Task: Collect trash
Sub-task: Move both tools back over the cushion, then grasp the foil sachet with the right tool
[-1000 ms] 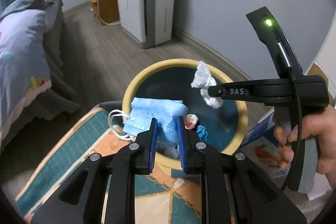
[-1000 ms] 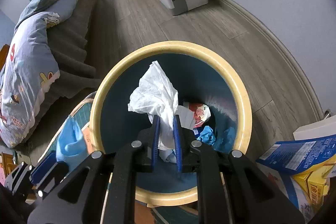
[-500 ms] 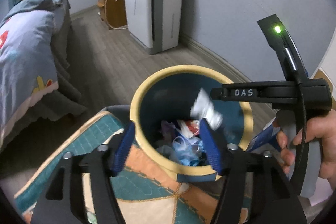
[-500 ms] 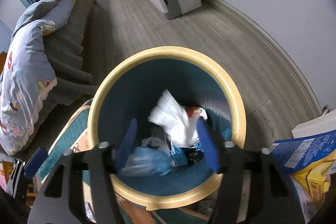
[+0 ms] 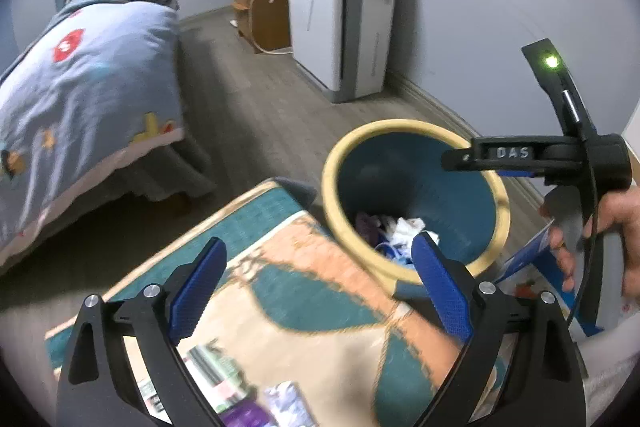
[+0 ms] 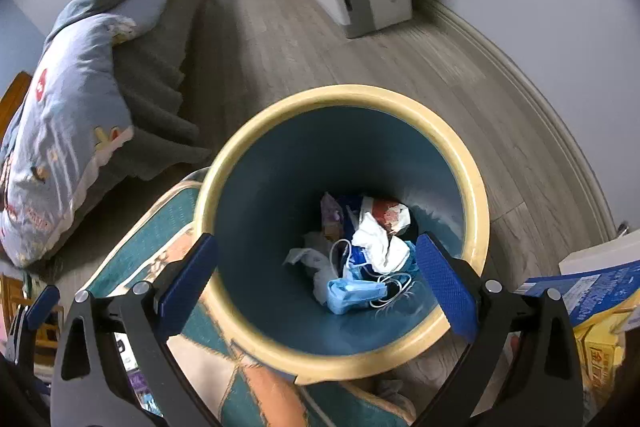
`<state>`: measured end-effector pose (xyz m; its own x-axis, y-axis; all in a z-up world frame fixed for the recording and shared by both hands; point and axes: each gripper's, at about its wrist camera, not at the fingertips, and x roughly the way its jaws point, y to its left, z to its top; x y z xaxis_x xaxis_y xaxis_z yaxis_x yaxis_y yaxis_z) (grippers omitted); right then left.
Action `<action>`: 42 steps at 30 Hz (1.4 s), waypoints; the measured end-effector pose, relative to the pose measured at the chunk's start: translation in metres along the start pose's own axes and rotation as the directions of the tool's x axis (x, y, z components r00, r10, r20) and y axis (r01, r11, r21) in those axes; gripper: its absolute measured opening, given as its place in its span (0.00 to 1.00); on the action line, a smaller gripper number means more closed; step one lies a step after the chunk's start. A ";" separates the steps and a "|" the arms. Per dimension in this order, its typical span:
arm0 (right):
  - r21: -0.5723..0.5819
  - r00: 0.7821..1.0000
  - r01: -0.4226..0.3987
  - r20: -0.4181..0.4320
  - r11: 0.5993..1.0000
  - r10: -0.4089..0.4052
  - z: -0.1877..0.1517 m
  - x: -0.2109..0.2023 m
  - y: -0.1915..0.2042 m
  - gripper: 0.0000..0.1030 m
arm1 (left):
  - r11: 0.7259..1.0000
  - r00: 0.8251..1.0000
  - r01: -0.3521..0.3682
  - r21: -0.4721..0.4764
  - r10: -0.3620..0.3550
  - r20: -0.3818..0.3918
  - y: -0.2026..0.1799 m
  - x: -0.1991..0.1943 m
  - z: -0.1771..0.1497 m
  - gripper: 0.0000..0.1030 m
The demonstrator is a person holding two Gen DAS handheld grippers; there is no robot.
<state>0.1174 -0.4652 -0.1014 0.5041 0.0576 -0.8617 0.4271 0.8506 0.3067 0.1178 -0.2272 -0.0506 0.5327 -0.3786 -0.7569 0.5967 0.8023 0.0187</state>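
— So, the right hand-held gripper (image 6: 316,263)?
— Jaws opening wide, nothing between them, above the bin (image 6: 476,187). The white tissue (image 6: 376,243) and blue mask (image 6: 352,293) lie at its bottom.
— And the left hand-held gripper (image 5: 318,279)?
— Opening too, empty, over the patterned worktop (image 5: 320,307) beside the bin.

Smooth plastic bin (image 6: 478,211); crumpled paper tissue (image 6: 378,241); matt wooden floor (image 6: 400,63).

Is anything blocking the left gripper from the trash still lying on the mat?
Nothing visible does. The left gripper, jaws opening and empty, hangs over the patterned mat; the blurred wrappers lie uncovered just below it.
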 end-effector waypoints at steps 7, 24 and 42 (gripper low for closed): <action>-0.132 0.998 -0.037 0.041 0.991 0.043 -0.012 -0.041 0.050 0.94 | 0.996 0.998 -0.058 -0.067 0.059 0.013 0.039 -0.054 -0.021 0.91; -0.234 0.990 -0.094 -0.123 0.968 0.067 -0.140 -0.044 0.159 0.94 | 0.924 0.977 -0.212 -0.319 0.212 -0.035 0.139 -0.149 -0.122 0.93; -0.325 0.959 -0.023 -0.273 0.946 -0.071 -0.202 0.044 0.174 0.82 | 0.935 0.961 -0.265 -0.236 0.236 -0.146 0.149 -0.116 -0.141 0.93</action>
<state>0.0620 -0.2090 -0.1679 0.2481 0.1377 -0.9589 0.1489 0.9726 0.1782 0.0600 0.0012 -0.0519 0.5649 -0.1071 -0.8181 0.2747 0.9594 0.0641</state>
